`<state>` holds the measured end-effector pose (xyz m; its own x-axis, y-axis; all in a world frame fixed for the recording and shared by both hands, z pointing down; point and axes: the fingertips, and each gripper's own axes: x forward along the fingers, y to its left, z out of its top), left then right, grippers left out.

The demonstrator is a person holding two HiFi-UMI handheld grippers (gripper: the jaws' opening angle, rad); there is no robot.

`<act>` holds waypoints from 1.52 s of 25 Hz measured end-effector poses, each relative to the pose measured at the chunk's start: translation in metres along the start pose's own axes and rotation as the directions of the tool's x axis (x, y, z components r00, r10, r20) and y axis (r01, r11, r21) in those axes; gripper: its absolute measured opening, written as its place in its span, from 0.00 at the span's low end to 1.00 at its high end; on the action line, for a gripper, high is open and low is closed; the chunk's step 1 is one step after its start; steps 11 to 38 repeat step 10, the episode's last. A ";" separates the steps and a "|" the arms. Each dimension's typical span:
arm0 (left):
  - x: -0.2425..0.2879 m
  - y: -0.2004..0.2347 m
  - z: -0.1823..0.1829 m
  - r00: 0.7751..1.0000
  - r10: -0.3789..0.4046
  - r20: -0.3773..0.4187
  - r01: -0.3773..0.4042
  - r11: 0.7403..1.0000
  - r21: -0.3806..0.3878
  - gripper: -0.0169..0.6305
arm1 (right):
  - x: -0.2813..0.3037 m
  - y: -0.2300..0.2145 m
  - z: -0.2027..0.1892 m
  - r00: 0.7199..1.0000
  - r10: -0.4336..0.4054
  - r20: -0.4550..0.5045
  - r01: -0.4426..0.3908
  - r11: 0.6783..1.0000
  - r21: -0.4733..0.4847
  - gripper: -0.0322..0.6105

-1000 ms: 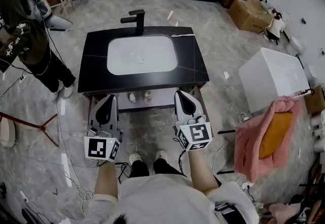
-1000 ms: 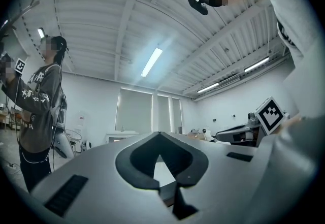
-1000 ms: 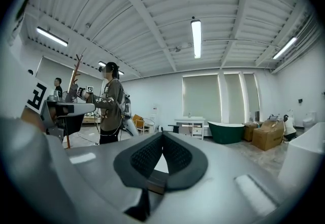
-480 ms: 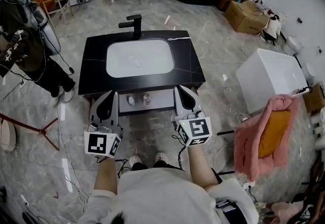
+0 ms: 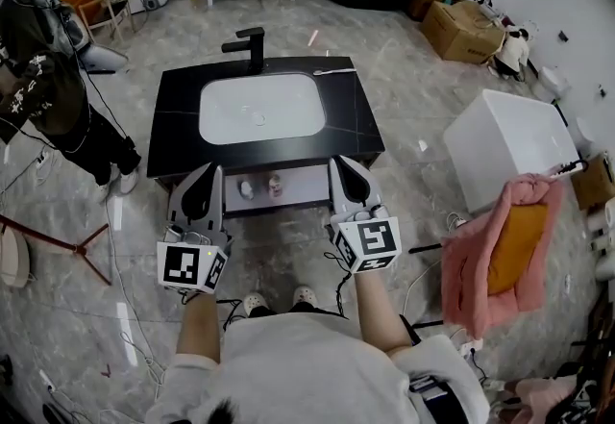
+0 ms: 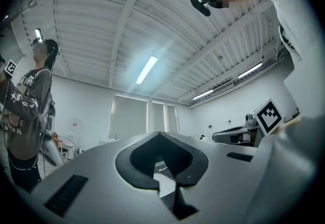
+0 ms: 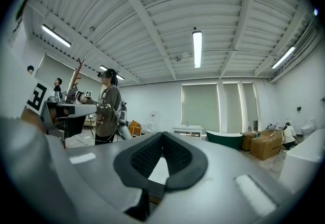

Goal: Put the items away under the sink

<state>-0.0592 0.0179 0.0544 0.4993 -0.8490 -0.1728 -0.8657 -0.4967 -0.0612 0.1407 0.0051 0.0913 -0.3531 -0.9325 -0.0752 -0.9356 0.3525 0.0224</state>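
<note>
Black counter [image 5: 365, 129], white sink [image 5: 258, 108] | two small items [image 5: 247, 189] on the shelf [image 5: 309, 189] beneath | left gripper [image 5: 213, 169], right gripper [image 5: 338, 163]: jaws closed, empty, both lifted slightly over the last second | I judge stowing finished.

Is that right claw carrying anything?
No, the right claw has its jaws closed together, with nothing between them.
</note>
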 end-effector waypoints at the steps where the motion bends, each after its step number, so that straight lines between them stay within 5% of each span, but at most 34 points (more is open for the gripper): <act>1: -0.001 0.000 0.000 1.000 0.002 0.001 -0.002 1.000 0.000 0.03 | -0.002 0.001 0.000 1.000 -0.001 0.001 0.001 1.000 -0.001 0.07; 38: -0.012 0.006 0.004 1.000 0.019 0.013 -0.018 1.000 -0.018 0.03 | -0.009 0.007 0.005 1.000 -0.010 0.012 0.010 1.000 -0.001 0.07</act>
